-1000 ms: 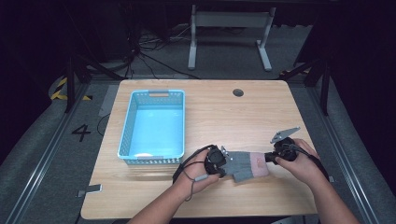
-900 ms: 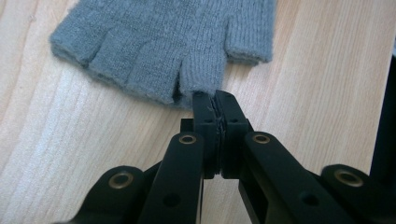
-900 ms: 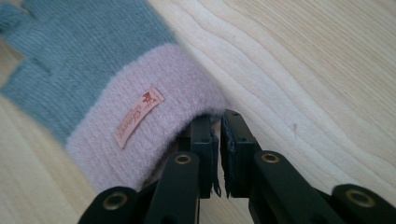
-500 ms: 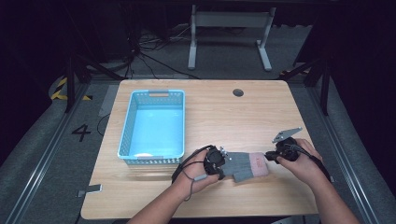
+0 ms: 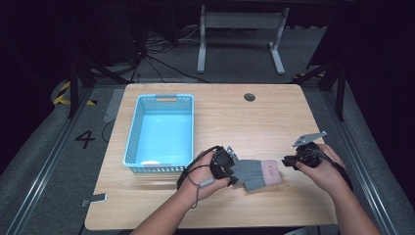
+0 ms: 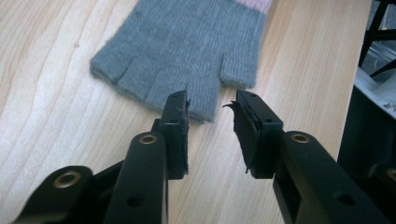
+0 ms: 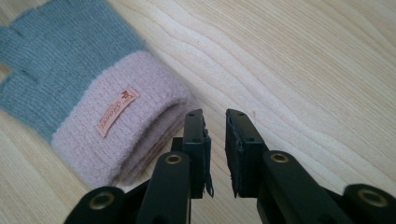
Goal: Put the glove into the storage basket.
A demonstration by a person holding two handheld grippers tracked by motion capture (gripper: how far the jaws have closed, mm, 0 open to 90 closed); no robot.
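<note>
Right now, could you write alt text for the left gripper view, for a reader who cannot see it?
A grey knitted fingerless glove lies flat on a light wooden table. The left gripper points at its finger end with its two black jaws apart; they have just been opening, and nothing is pressed between them.

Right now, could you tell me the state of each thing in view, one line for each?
glove: lying flat on the table, held by neither gripper.
left gripper: jaws have just been opening, apart, glove's finger end just ahead, nothing clamped.
right gripper: jaws have just been opening, narrow gap, empty, beside the pink cuff.
blue basket: upright; looks empty.
table: bears glove and basket.
</note>
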